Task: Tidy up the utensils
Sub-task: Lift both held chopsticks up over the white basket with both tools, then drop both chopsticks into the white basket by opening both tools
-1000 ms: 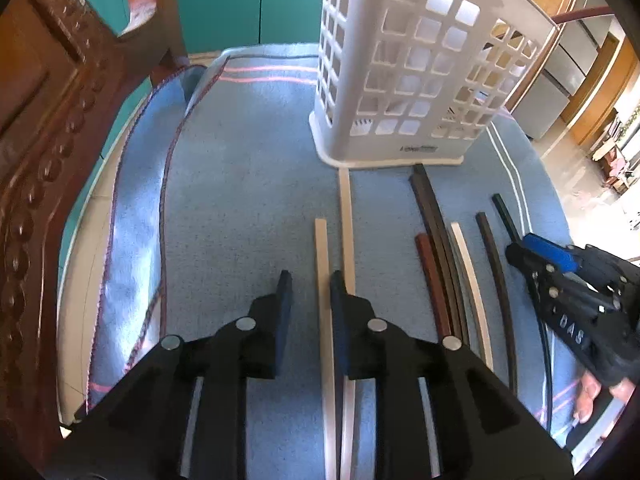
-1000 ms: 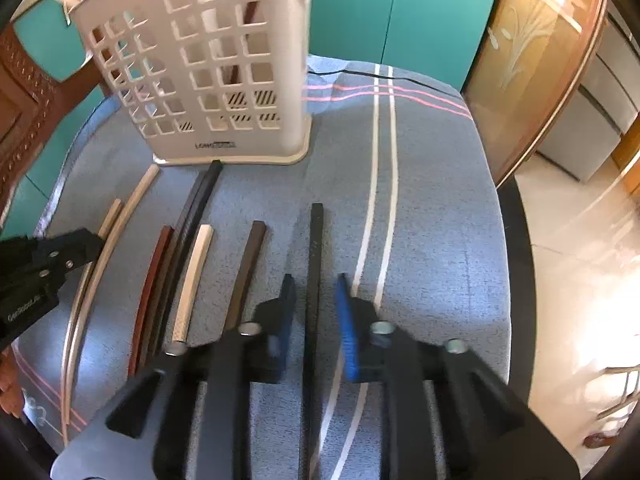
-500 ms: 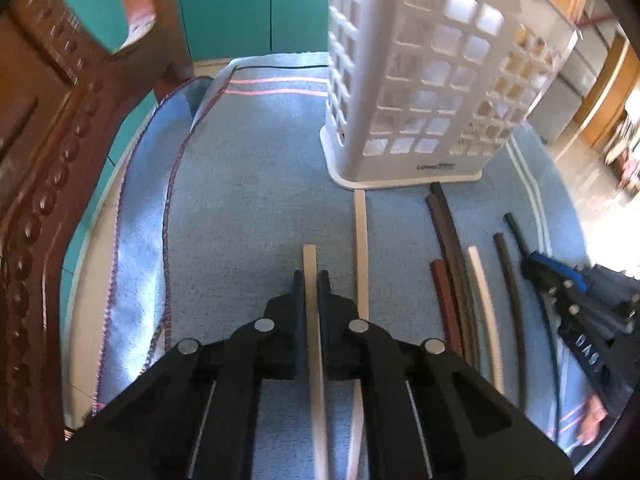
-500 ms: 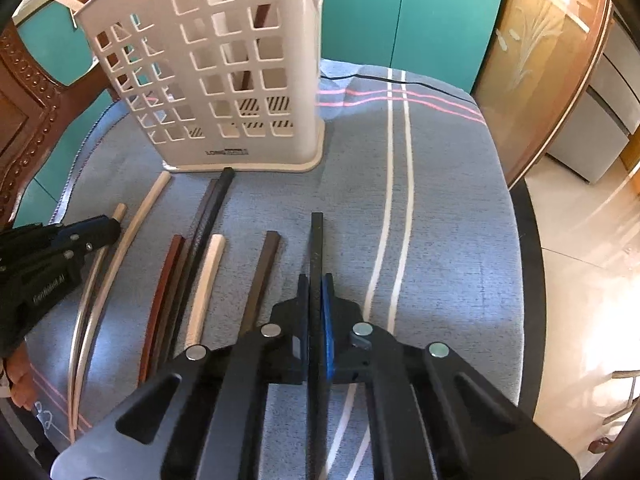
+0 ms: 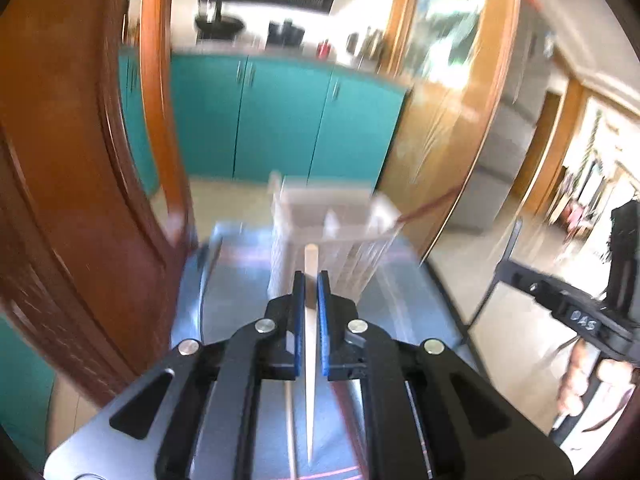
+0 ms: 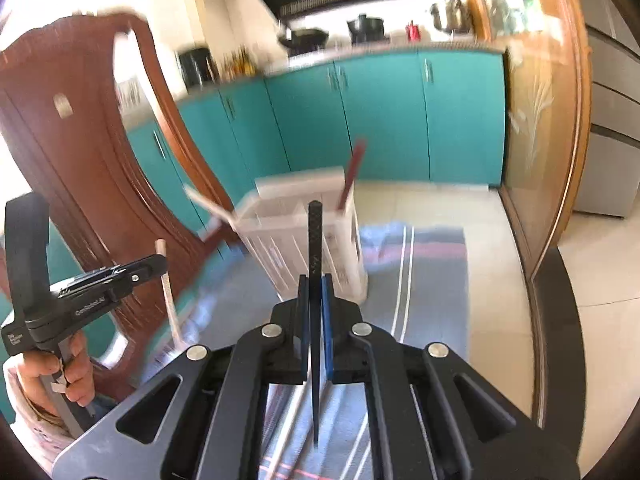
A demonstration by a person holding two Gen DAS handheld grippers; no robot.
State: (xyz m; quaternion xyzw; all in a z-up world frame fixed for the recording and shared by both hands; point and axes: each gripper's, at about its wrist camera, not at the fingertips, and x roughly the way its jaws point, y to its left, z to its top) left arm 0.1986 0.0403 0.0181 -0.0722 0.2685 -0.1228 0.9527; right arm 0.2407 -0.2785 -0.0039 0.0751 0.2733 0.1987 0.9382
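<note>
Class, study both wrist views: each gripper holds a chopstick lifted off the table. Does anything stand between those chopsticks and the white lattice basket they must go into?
Nothing visible does. The left gripper is shut on a pale wooden chopstick, the right gripper on a black chopstick. The white plastic lattice basket stands straight ahead, top open; a reddish chopstick already leans inside.

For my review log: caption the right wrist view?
Right gripper shut on a black chopstick, raised toward the white basket.

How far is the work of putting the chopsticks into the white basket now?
Done: a reddish chopstick stands in the white basket. In hand: left gripper clamps a pale chopstick, right gripper a black chopstick. Left: dropping both in.
</note>
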